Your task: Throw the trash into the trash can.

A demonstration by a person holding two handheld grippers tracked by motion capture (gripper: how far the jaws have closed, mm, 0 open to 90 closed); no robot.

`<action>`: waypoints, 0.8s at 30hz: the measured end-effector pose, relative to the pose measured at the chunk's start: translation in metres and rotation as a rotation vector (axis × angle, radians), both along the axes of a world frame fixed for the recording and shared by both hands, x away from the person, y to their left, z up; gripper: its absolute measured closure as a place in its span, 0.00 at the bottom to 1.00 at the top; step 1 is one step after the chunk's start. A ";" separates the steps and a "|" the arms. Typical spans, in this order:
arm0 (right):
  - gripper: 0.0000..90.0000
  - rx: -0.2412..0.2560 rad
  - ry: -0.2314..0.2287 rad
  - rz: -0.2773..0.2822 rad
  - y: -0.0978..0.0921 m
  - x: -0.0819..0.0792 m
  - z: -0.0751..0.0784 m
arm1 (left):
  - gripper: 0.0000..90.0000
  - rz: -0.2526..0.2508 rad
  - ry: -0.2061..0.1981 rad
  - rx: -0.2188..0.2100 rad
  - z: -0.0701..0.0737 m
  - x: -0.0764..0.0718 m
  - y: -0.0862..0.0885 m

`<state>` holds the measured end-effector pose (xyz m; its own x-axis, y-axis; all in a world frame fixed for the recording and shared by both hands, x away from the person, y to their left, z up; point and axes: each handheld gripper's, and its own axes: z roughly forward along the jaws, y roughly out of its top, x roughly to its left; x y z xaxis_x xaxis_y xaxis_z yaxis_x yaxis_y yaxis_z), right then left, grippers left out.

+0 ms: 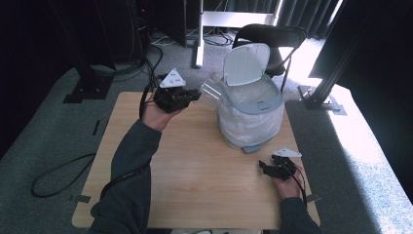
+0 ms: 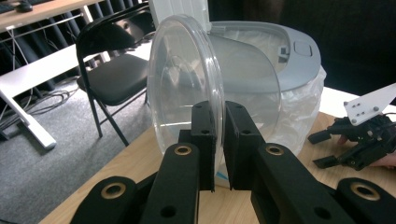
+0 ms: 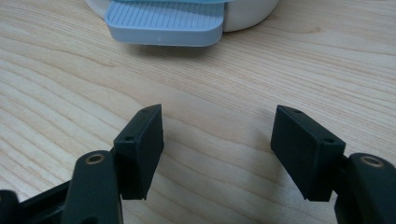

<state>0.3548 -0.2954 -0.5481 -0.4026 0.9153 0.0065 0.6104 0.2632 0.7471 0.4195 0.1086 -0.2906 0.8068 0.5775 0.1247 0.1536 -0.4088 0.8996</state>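
Left gripper view: left gripper (image 2: 218,140) jaws pinch a clear round plastic lid (image 2: 184,88); right gripper (image 3: 217,140) jaws wide.

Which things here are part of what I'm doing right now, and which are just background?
In the job:
- left tool, shut on the clear plastic lid
- pedal bin, white lid up, bag lined
- bin pedal, just ahead of the open right tool

Just lying about:
- black folding chair
- cables on the floor
- white desk frame

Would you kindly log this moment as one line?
left hand-held gripper: shut on clear lid | right hand-held gripper: open, empty | bin: open
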 end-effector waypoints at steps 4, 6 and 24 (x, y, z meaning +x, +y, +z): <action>0.37 0.000 0.000 -0.001 0.000 0.000 0.000 | 0.93 -0.001 -0.005 -0.008 0.004 0.000 0.000; 0.37 0.000 0.001 0.000 0.000 0.000 0.000 | 0.93 -0.004 -0.010 -0.010 0.008 0.000 0.000; 0.37 0.000 0.001 0.001 0.000 0.000 0.000 | 0.93 -0.030 -0.035 -0.026 0.032 0.002 -0.009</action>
